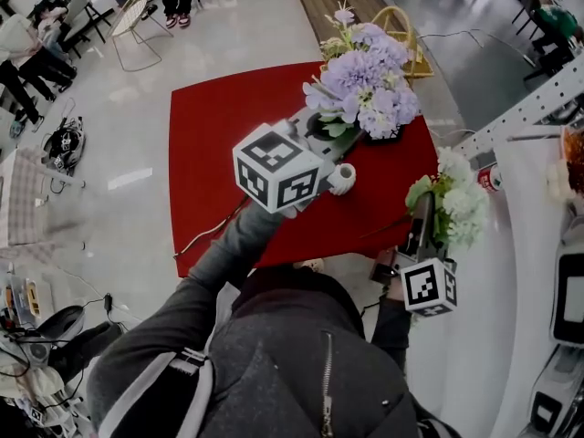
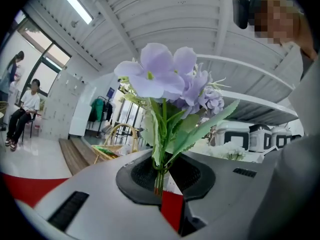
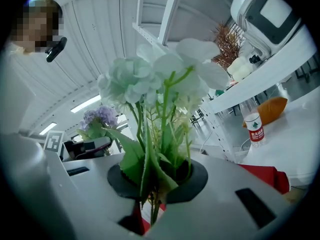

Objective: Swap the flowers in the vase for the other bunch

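A bunch of purple flowers (image 1: 363, 78) hangs above the far side of the red table (image 1: 219, 144), and my left gripper (image 1: 330, 128) is shut on its green stems. In the left gripper view the stems (image 2: 160, 171) are pinched between the pads of the left gripper (image 2: 162, 184). A small white vase (image 1: 343, 179) peeks out from under that gripper. Off the table's right edge, my right gripper (image 1: 422, 210) is shut on the stems of a bunch of white flowers (image 1: 458, 203). The right gripper view shows these white flowers (image 3: 160, 79) upright in the right gripper (image 3: 150, 196).
A wicker basket (image 1: 403, 27) stands beyond the table's far edge. A drink bottle (image 1: 490, 179) sits on the white counter (image 1: 520, 245) at the right. A thin cable (image 1: 208, 235) trails over the table's near left edge. People sit at the far left.
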